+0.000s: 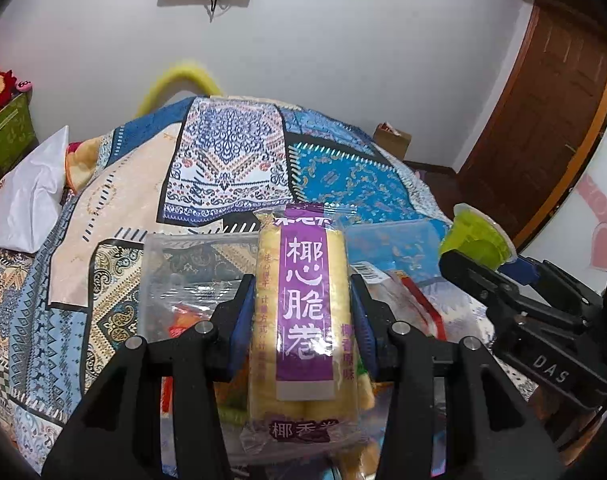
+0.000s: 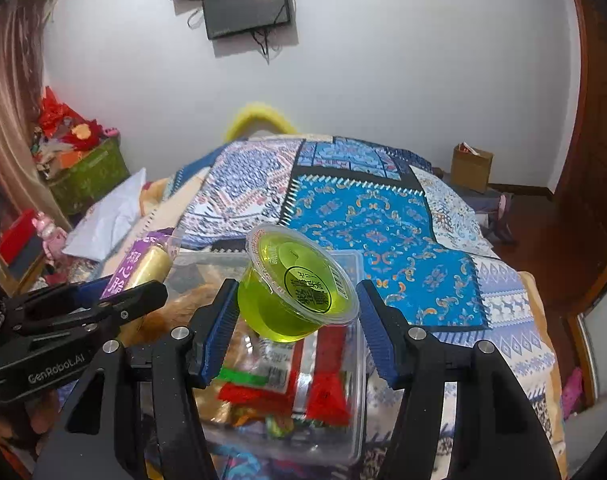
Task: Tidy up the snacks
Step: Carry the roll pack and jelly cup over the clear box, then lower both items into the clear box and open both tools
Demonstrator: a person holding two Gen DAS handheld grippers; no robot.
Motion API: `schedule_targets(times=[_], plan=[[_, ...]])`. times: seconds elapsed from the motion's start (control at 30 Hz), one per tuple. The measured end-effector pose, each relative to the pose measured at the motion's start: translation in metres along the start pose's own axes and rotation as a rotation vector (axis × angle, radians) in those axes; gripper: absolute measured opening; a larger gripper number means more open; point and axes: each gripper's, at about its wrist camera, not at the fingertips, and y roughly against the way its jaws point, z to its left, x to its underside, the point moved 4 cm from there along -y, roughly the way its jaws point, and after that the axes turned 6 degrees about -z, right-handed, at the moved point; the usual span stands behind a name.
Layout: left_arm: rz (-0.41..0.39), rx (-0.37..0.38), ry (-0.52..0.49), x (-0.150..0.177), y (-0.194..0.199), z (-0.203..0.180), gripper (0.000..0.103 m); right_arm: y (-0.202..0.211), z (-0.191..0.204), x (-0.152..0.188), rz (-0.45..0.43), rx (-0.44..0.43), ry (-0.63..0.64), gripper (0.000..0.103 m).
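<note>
My left gripper (image 1: 301, 316) is shut on a yellow roll snack pack with a purple label (image 1: 303, 312), held upright above a clear plastic box (image 1: 163, 280). It also shows in the right wrist view (image 2: 143, 268) with the left gripper (image 2: 115, 300). My right gripper (image 2: 297, 320) holds a green jelly cup (image 2: 299, 284), tilted, between its blue pads over the clear box (image 2: 355, 344), which holds red and green snack packets (image 2: 323, 392). The jelly cup (image 1: 477, 240) and right gripper (image 1: 483, 272) show at the right in the left wrist view.
The box sits on a bed with a blue patterned quilt (image 2: 363, 208). A white pillow (image 1: 27, 200) lies at the left. A green storage box (image 2: 87, 176) stands by the wall, a cardboard box (image 2: 471, 166) near the brown door (image 1: 543, 128).
</note>
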Motion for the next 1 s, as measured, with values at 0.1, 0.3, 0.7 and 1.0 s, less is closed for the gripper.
schedule_targets(times=[0.1,0.3,0.7,1.0], plan=[[0.016,-0.004,0.002,0.002,-0.013,0.001,0.045,-0.013,-0.003,0.003,0.03,0.004,0.0,0.056],[0.037,-0.021,-0.017,0.007,-0.03,0.005,0.045,-0.026,-0.004,0.011,0.057,-0.001,-0.007,0.056],[0.019,-0.049,-0.006,0.006,-0.017,0.008,0.056,-0.028,0.003,0.012,0.085,0.025,0.053,0.058],[-0.032,-0.047,-0.024,-0.003,0.038,0.004,0.057,0.016,0.019,0.006,0.032,0.0,0.097,0.068]])
